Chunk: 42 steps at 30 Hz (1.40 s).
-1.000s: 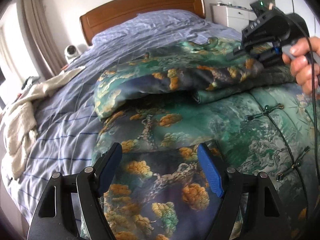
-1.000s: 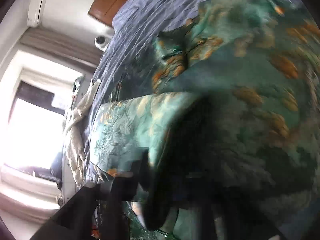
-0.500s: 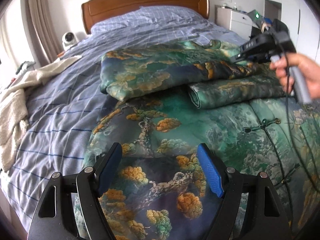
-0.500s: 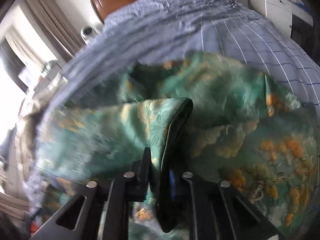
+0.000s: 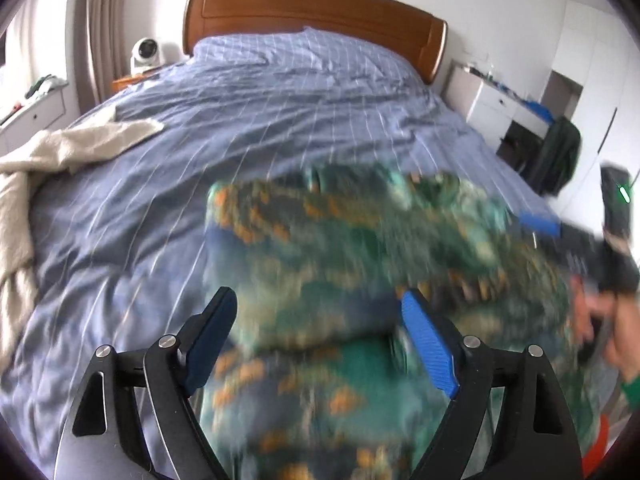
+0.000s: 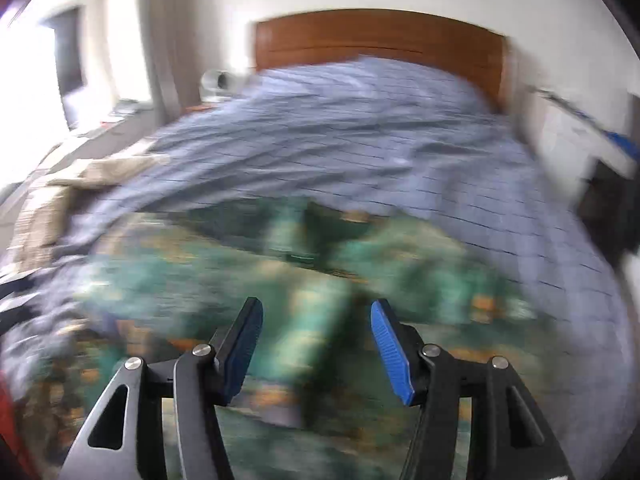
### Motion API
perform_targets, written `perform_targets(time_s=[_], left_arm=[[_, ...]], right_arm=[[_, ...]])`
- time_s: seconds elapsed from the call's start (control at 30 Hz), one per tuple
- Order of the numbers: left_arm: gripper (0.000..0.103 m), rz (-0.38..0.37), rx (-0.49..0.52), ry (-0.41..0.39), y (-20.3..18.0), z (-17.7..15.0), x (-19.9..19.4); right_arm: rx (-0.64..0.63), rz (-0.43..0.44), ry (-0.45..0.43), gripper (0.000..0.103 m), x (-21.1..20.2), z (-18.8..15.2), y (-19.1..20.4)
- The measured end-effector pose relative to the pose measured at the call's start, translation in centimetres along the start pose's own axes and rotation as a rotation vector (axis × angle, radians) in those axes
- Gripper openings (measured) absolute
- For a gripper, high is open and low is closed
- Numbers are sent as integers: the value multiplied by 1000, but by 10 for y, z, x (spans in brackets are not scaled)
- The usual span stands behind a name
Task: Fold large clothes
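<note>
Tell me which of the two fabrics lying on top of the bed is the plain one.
The cream blanket, bunched at the bed's left edge. It is one pale colour, while the green garment in front of both grippers is printed with orange and blue.

The garment (image 5: 344, 264) lies on the bed (image 5: 256, 128) in the lower middle of the frame, partly folded over itself; the headboard (image 5: 316, 12) stands behind at the top; a towel (image 5: 48, 160) lies on the bed's left edge; a fan (image 5: 146, 54) sits upper left beside the headboard; a cabinet (image 5: 492, 100) stands upper right.
</note>
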<state>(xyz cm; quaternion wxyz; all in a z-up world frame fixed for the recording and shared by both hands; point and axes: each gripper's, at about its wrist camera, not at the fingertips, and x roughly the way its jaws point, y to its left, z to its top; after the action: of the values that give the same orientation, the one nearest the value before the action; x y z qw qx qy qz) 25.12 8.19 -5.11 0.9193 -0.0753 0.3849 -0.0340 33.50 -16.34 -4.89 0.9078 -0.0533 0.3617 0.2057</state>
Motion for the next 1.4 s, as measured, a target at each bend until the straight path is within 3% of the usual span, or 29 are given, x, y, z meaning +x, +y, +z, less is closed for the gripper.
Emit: perform_targets(time_s=[0.03, 0.1, 0.17, 0.27, 0.37, 0.57, 0.7, 0.77, 1.03, 1.2, 1.4], left_arm=[[81, 0, -1, 5, -1, 6, 12], [68, 4, 11, 31, -2, 12, 38], [58, 27, 35, 79, -3, 6, 67], [56, 68, 75, 162, 2, -21, 109], [56, 83, 89, 139, 0, -34, 116], [56, 99, 105, 146, -11, -29, 113], [59, 88, 93, 119, -16, 1, 95], [66, 76, 74, 84, -17, 19, 94], [69, 128, 0, 46, -1, 61, 142], [77, 134, -55, 125, 21, 39, 185], [78, 130, -51, 81, 24, 28, 187]], right_arm=[[-19, 54, 26, 57, 8, 0, 8], [-49, 77, 78, 39, 24, -6, 17], [-42, 85, 181, 36, 54, -18, 19], [-2, 73, 261, 34, 83, -39, 9], [49, 104, 245, 34, 88, -46, -1], [37, 82, 239, 34, 89, -47, 4], [44, 85, 226, 34, 87, -50, 3], [46, 86, 216, 34, 87, -51, 2], [51, 88, 207, 34, 85, -53, 2], [54, 92, 197, 34, 84, -55, 1], [44, 84, 180, 34, 83, -57, 4]])
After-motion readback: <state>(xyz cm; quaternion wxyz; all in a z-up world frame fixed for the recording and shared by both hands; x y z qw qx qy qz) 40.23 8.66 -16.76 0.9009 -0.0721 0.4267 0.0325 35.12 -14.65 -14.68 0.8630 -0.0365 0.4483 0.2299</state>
